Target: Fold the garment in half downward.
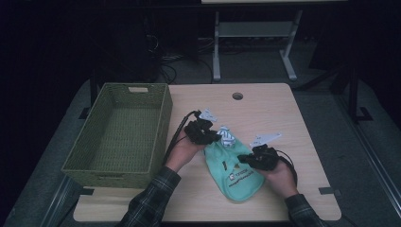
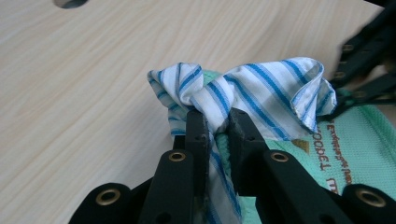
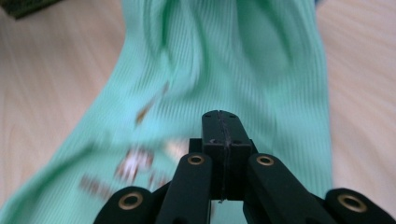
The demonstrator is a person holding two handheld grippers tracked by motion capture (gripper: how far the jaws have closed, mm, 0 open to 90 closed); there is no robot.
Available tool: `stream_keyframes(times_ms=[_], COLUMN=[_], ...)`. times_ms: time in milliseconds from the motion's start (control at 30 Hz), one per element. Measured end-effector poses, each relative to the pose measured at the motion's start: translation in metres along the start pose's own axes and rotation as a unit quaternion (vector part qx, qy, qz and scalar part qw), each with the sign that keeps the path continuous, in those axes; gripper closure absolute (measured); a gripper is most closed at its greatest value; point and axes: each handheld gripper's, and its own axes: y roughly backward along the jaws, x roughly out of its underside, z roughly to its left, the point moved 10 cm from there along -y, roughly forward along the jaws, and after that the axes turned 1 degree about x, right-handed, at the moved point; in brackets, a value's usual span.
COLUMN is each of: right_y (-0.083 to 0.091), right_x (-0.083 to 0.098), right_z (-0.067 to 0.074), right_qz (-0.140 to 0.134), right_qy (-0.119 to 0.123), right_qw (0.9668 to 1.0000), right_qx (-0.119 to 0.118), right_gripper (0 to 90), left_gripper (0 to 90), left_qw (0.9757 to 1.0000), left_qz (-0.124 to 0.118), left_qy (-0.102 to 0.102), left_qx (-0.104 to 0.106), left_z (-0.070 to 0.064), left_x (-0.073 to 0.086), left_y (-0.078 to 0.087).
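The work in hand is the handling of a mint-green bag that lies on the counter in front of the person, with a blue-and-white striped cloth bunched at its upper end.

**Left tool**. Its jaws pinch a gathered fold of the striped cloth; the left gripper view shows the fabric squeezed between the two black pads, with the loose remainder puffed up above them. The grip sits low on the bunch, which probably gives control of the whole cloth rather than one corner. The green bag lies directly under and behind the cloth, so a pull here would likely draw the cloth away from the bag's mouth.

**Right tool**. Its jaws are pressed fully together, and the right gripper view shows no fabric caught between them. The closed tips stand over the green bag, near its printed lettering. In this position the tool most likely serves to steady or pin the bag while the other hand works the cloth; whether the tips actually press on the fabric cannot be told.

**Basket**. A green woven basket stands at the left edge of the counter, just beside the left hand, open side up. It is the likely destination for the items.
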Motion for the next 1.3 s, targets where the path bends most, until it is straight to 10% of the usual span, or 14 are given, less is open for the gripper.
stream_keyframes(times_ms=[467,1300], right_y=[0.01,0.013], right_x=[0.041,0.033], right_z=[0.018,0.004], right_qz=[0.041,0.022], right_qy=[0.013,0.0], right_qw=[0.9991,0.9997], right_qx=[-0.004,0.007], right_gripper=[89.8,89.7], left_gripper=[79.0,77.1], left_qw=[0.9998,0.9974], left_qz=[-0.009,0.011], left_qy=[0.001,-0.066], left_qx=[-0.02,0.027], left_z=[0.007,-0.065], left_x=[0.0,-0.007], left_y=[0.013,-0.012])
